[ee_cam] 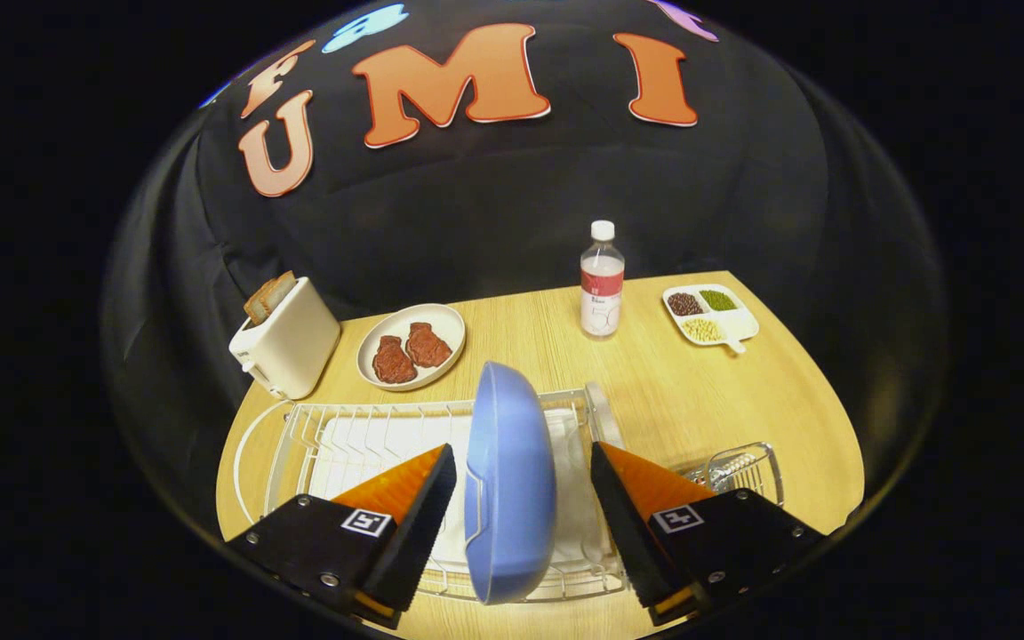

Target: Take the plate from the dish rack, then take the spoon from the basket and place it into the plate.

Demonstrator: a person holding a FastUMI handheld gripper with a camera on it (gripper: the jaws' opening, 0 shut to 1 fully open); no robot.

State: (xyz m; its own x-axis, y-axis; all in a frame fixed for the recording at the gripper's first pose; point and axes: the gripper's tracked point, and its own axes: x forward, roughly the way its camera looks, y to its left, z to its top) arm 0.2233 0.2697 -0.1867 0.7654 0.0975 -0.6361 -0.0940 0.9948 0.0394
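Blue plate (510,484) standing on edge in the white wire dish rack (343,436), upright, rim toward the fingers. Hand-held gripper (523,476) spread wide around the plate, one finger on each side; left finger just beside the plate's rim, right finger a little apart from it, contact not certain on either side. Wire basket (743,471) right of the dish rack, partly hidden behind the right finger; something metallic inside, too small to tell as the spoon. Beyond the dish rack on the wooden tabletop (788,418): white toaster (285,342) with bread to the left, oval dish with two brown meat pieces (412,347) just behind, clear bottle (602,283) farther back, divided tray of beans (709,316) back and right.
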